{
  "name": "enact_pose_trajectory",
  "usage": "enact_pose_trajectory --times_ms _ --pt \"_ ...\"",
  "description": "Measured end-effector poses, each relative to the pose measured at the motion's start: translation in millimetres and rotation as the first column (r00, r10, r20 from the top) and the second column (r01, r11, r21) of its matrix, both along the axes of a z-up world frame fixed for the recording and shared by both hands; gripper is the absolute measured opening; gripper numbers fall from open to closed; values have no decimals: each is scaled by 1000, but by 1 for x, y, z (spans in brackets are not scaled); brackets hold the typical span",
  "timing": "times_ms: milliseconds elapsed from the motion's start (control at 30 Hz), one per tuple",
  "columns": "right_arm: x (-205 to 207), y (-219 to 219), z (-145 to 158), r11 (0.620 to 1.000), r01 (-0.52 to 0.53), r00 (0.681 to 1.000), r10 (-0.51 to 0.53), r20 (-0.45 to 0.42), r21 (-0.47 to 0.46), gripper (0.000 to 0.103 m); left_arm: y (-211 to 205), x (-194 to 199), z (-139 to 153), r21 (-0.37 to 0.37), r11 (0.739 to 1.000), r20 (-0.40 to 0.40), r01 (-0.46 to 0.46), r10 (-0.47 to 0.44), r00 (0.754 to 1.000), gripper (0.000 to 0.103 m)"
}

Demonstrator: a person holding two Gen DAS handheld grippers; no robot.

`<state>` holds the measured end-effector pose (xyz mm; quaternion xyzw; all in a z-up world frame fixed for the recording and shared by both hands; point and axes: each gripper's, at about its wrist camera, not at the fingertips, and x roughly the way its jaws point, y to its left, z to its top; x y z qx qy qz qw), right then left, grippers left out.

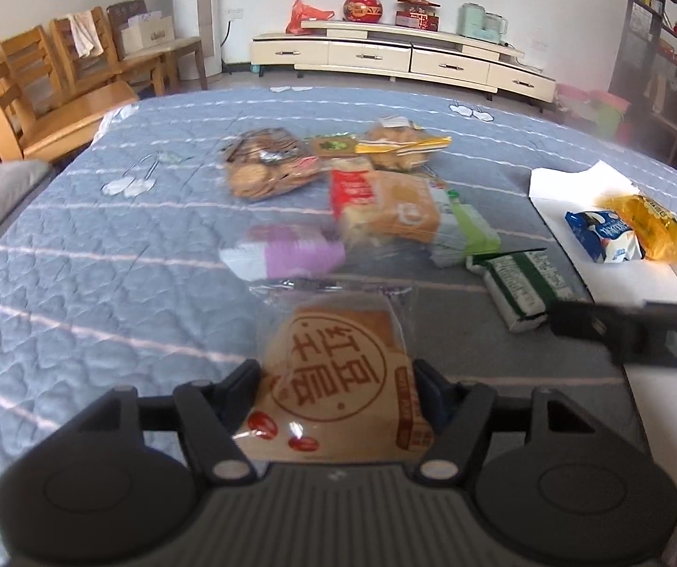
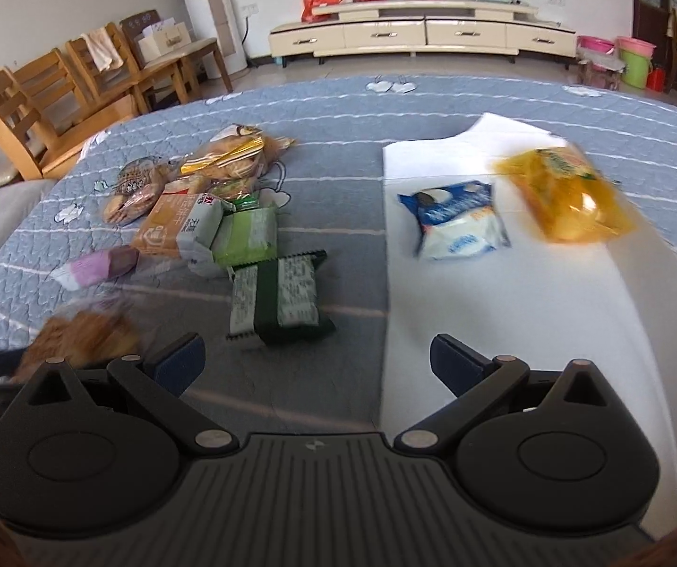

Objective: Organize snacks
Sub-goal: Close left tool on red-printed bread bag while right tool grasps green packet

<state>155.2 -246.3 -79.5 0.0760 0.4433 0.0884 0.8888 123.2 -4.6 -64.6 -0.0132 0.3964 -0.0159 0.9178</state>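
Note:
My left gripper [image 1: 338, 387] is shut on a red bean bread packet [image 1: 338, 378], clear wrap with a brown round logo, held above the blue quilt [image 1: 78, 260]. The packet shows blurred at the left of the right wrist view [image 2: 83, 335]. My right gripper [image 2: 317, 359] is open and empty, above the edge between the quilt and a white sheet [image 2: 503, 330]. On the white sheet lie a blue-white packet [image 2: 456, 219] and a yellow packet [image 2: 565, 193]. A dark green packet [image 2: 281, 297] lies just ahead of the right gripper.
A pile of snacks sits mid-quilt: biscuit bag [image 1: 267, 165], orange box [image 1: 395, 212], green packets [image 1: 470, 231], purple packet [image 1: 291, 250], gold-tied pastry bag [image 1: 399, 141]. Wooden chairs [image 1: 31, 94] stand left; a cream TV cabinet [image 1: 399, 56] stands behind.

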Motion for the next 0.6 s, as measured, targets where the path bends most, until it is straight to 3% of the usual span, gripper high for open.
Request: enact_pose_trajectory --times_ms 267,467,500,533,567,600 --pt "40 26 -9 997 -49 997 45 -60 -58 103 21 -12 3 -42 999 -3 17 -17 1000 68" --pt "45 41 -18 992 -63 996 56 -69 -112 103 22 -19 5 -47 999 14 22 -22 1000 68" --pt "44 43 -18 989 -73 996 66 -61 -125 94 22 -20 6 -45 999 16 22 -22 1000 68" --pt "40 45 -17 985 -80 996 73 -48 -154 75 22 -20 7 -42 999 19 22 -21 1000 68" --pt "36 45 -15 983 -90 996 85 -37 -158 63 21 -21 8 -40 999 23 19 -18 1000 68" --pt "33 45 -13 984 -86 996 81 -35 -155 60 20 -21 9 -39 999 24 18 -17 1000 68"
